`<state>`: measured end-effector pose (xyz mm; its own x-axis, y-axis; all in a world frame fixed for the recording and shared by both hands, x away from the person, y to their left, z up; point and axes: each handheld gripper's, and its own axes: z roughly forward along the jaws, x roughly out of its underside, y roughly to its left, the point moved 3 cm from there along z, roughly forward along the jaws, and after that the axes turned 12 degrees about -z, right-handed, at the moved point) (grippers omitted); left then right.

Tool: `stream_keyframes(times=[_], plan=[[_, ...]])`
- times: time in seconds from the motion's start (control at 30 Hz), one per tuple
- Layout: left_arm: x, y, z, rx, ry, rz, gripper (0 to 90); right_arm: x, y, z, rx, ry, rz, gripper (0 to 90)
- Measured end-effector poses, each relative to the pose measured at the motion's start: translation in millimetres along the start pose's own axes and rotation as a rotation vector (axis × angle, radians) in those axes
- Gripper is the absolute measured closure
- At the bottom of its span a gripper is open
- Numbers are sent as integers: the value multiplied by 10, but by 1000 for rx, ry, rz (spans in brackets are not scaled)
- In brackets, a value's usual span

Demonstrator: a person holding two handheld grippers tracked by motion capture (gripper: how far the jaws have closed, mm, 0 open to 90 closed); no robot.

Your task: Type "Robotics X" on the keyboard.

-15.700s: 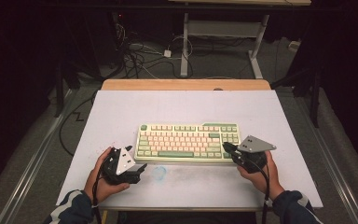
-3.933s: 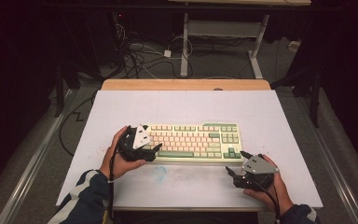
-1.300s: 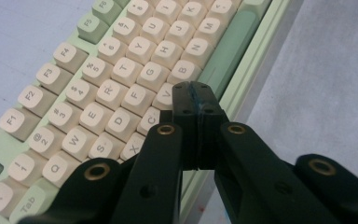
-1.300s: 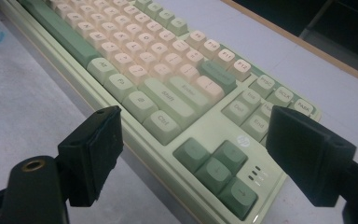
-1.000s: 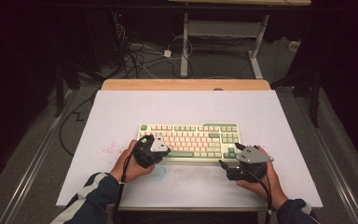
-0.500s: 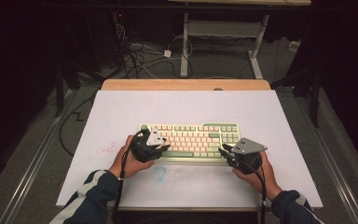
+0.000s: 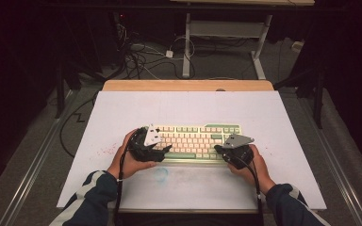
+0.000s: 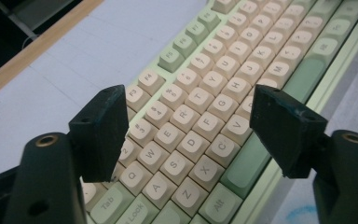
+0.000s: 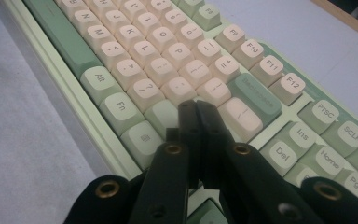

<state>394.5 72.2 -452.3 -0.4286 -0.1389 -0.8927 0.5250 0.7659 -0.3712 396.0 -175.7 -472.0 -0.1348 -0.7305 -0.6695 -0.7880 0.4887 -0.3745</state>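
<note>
keyboard: flat on bench, so keys get poked
left tool: just spread apart over the letters, nothing between
right tool: just pinched together, one tip near Enter

Left gripper: held low in the left hand, jaws just opened wide, nothing between them.
Right gripper: held in the right hand, jaws just closed, pressed together, empty.

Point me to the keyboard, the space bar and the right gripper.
keyboard [image 7: 195, 141], high view, middle of its key field.
space bar [image 8: 303, 77], left gripper view, middle of the long green key.
right gripper [image 9: 196, 112], right gripper view, tips of its shut jaws above the keys.
</note>
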Motion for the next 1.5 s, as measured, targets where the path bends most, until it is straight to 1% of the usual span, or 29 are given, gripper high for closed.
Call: stream_keyframes(times=[0.1, 0.27, 0.33, 0.4, 0.47, 0.53, 0.6, 0.63, 0.67, 0.7, 0.73, 0.77, 0.83, 0.87, 0.93, 0.97, 1.07, 1.13, 1.23, 1.3, 1.43, 1.5], plan=[[-11, 1, -27, 4, -7, -6, 243, 5, -14, -7, 1, 3, 5, 900], [-6, -1, -56, 6, -6, 2, 241, 16, -17, -12, 1, 3, 3, 900], [5, 5, -69, -6, -4, 17, 241, 18, -21, -14, 2, 0, -1, 898], [20, 17, -92, -9, 2, 24, 244, 23, -22, -21, 1, 2, 2, 896], [31, 36, -115, -21, -4, 30, 262, 27, -21, -24, 3, 3, 7, 900], [60, 56, -135, -23, 11, 21, 284, 28, -21, -25, 1, 3, 2, 900], [114, 57, -144, -17, 27, 22, 306, 26, -19, -25, 0, 2, 1, 900], [148, 52, -147, -12, 40, 26, 328, 24, -16, -24, 2, 2, 0, 900], [180, 38, -151, -2, 55, 20, 358, 23, -15, -25, 3, 2, 1, 900], [216, 18, -156, 15, 77, 19, 426, 23, -16, -27, 2, 0, 1, 900], [252, -1, -154, 21, 97, 29, 498, 23, -17, -29, 6, -3, 2, 900], [282, -21, -148, 23, 110, 41, 594, 21, -19, -33, 7, -8, 3, 900], [315, -69, -153, 52, 144, 39, 725, 15, -19, -48, 9, -19, 10, 900], [324, -87, -154, 58, 150, 44, 776, 12, -20, -56, 12, -21, 5, 900], [347, -113, -154, 74, 175, 39, 854, 5, -20, -68, 14, -25, 6, 900], [364, -116, -152, 77, 190, 45, 870, 3, -20, -75, 15, -27, 6, 900], [408, -127, -128, 77, 212, 49, 872, 1, -21, -85, 16, -31, 6, 900], [425, -131, -104, 70, 209, 54, 870, -2, -19, -91, 15, -33, 1, 900], [430, -122, -72, 63, 214, 50, 862, -9, -22, -101, 16, -36, 2, 900], [431, -123, -68, 69, 220, 48, 860, -12, -24, -106, 15, -37, 3, 900], [443, -129, -63, 70, 223, 50, 854, -10, -24, -106, 16, -36, 2, 900], [414, -137, -73, 74, 207, 46, 844, -9, -28, -110, 15, -38, 5, 900]])
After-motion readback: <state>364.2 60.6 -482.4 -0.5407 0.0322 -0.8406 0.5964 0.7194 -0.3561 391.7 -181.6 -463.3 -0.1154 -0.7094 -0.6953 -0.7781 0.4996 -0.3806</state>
